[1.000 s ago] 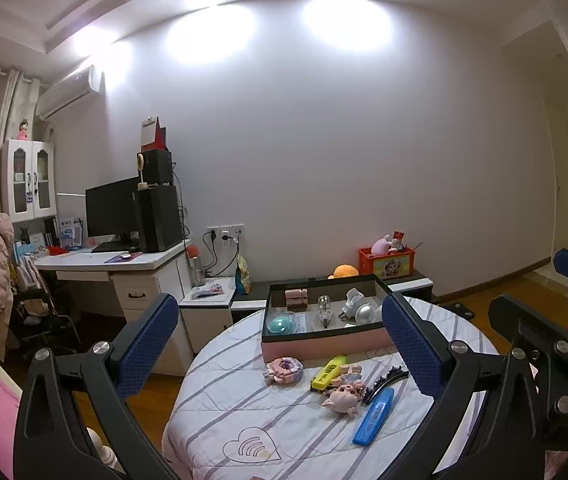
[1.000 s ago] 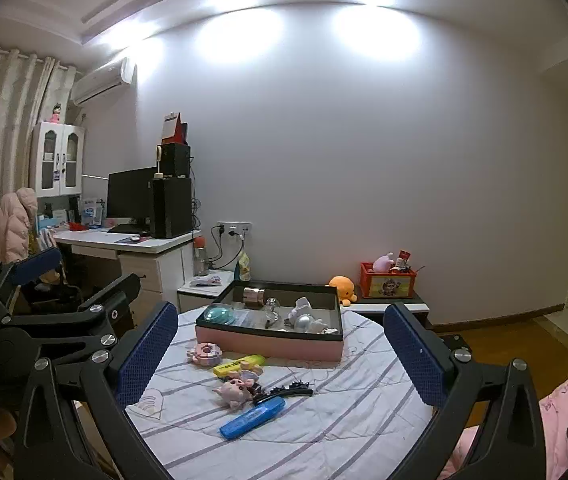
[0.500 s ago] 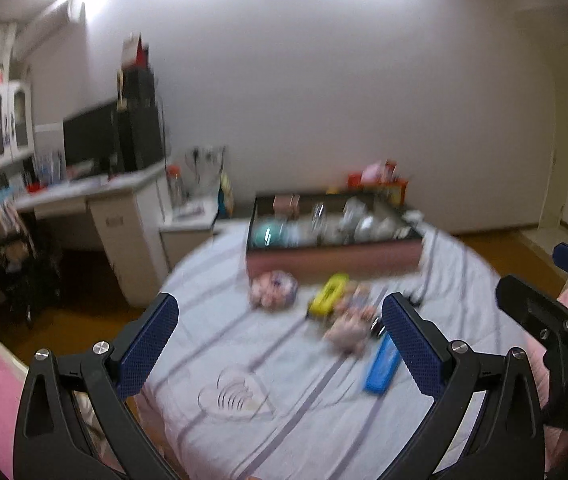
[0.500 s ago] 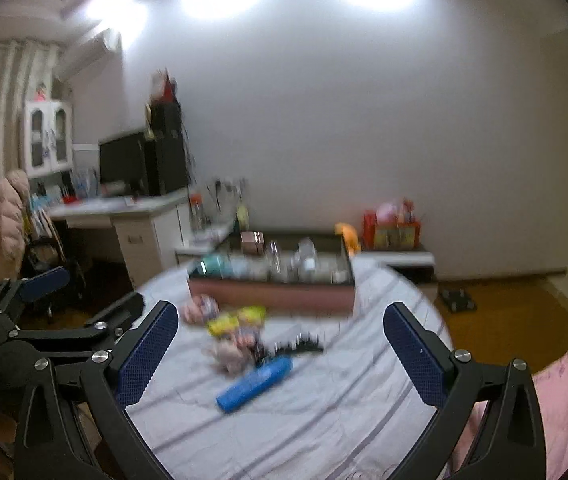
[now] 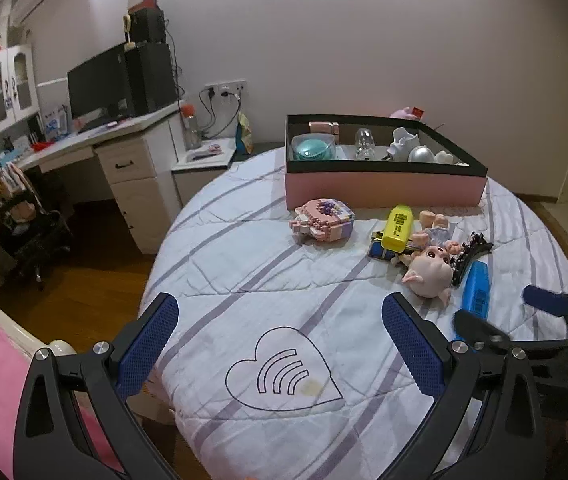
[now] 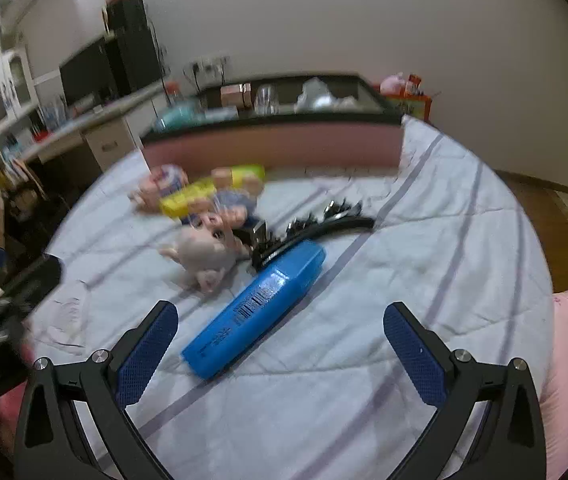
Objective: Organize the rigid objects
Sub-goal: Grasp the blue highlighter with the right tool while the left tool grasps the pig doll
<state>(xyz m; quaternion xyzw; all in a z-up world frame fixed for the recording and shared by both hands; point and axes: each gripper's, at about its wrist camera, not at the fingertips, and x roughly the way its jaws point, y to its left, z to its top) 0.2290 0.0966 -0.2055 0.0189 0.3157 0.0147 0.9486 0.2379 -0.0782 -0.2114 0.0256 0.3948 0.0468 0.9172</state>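
**Both grippers hang over the round bench, nothing held**

Left gripper point(image 5: 280, 344): jaws wide apart, empty, over the heart outline point(image 5: 282, 368) printed on the striped cover point(image 5: 224, 248).

Right gripper point(image 6: 280, 344): jaws also wide apart, empty, just short of the blue marker point(image 6: 256, 308). Its view is motion-blurred toward the back.

Loose things on the bench, clustered in front of the box:
- Blue marker: flat-sided, bright blue, barcode label on top, lying at a slant.
- Black hair clip point(image 6: 315, 224): toothed, touching the marker's far end.
- Pig doll point(image 5: 429, 268): pale pink, big head, on its side, just beside the clip.
- Yellow marker point(image 5: 397, 228): lying across a small dark blue and gold item, possibly a box.
- Pink brick model point(image 5: 323, 224): pastel pink and lilac, apart to the left of the rest.

Box point(image 5: 383, 190): pink wall, black rim and lining, at the far edge of the bench. Inside sit a teal round case point(image 5: 312, 148), a small glass bottle point(image 5: 364, 148), a silver ball point(image 5: 421, 155) and some white pieces.
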